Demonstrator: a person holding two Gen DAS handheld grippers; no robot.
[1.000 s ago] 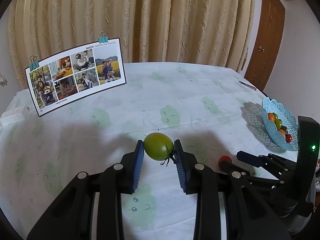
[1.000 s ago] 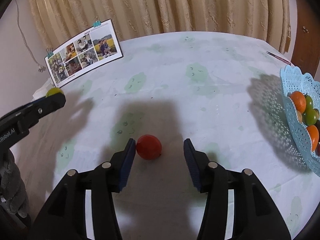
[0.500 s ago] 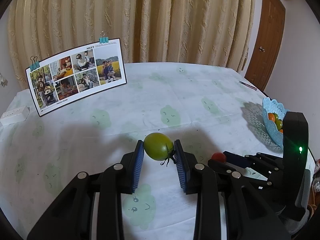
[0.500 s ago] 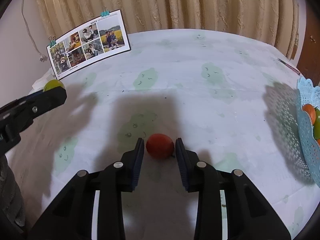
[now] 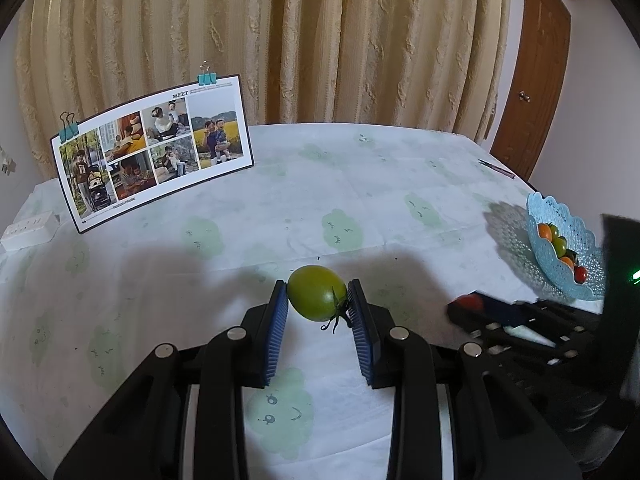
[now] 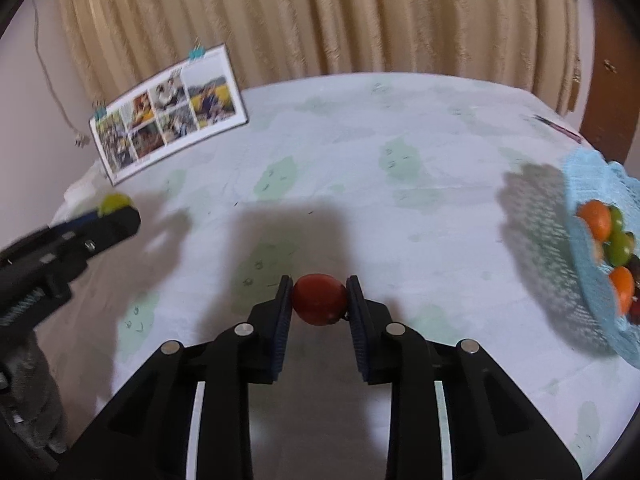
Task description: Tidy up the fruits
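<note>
Your left gripper (image 5: pixel 318 300) pinched a smooth green tomato (image 5: pixel 316 292) between its ribbed blue jaws. Your right gripper (image 6: pixel 319 300) had its jaws clamped on a round red tomato (image 6: pixel 319 298). Only the left view showed the stem curling downward. Right of both jaws, farther off, the lacy blue basket (image 5: pixel 576 224) held small fruits on the tabletop (image 5: pixel 360 184).

Green tomato (image 5: pixel 317 293), red tomato (image 6: pixel 319 298), pale blue lacy basket (image 5: pixel 582 280), white tablecloth (image 5: pixel 360 184) with green cloud faces
</note>
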